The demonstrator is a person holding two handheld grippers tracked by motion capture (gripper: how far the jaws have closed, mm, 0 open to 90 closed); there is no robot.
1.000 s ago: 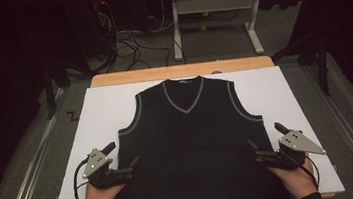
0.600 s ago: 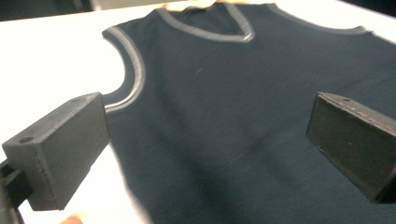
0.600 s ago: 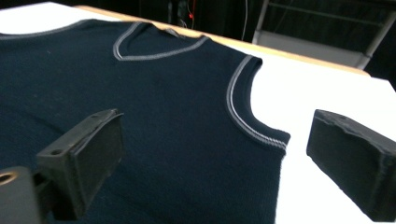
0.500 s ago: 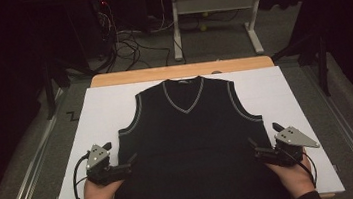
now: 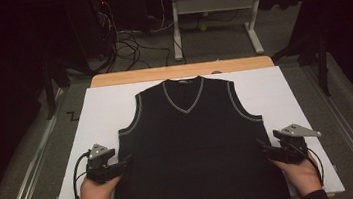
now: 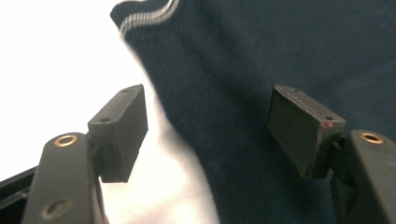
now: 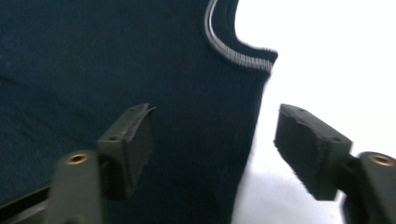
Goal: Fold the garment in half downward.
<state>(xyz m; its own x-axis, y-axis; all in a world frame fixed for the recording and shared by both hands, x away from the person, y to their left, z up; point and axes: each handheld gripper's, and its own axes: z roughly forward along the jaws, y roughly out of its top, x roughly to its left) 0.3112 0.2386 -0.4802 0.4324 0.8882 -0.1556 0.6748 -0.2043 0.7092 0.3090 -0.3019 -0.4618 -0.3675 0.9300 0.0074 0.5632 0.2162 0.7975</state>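
Dark navy sleeveless V-neck sweater vest (image 5: 192,148) lies flat, face up, at the centre of the high view, on a white board (image 5: 100,113) that covers a wooden table (image 5: 112,78). Neckline points to the top of the frame; hem reaches the bottom edge. Grey trim runs along the neck and both armholes.

Left gripper (image 5: 124,164) sits at lower left of the high view, at the vest's side edge below the armhole. Jaws wide apart, holding nothing. In the left gripper view (image 6: 208,123) the vest edge runs between the two pads: one pad over white board, the other over fabric.

Right gripper (image 5: 263,148) mirrors it at lower right, at the opposite side edge. Jaws wide apart, empty. Right gripper view (image 7: 215,135): the edge again falls between the pads.

Whether any pad touches the fabric: cannot tell.
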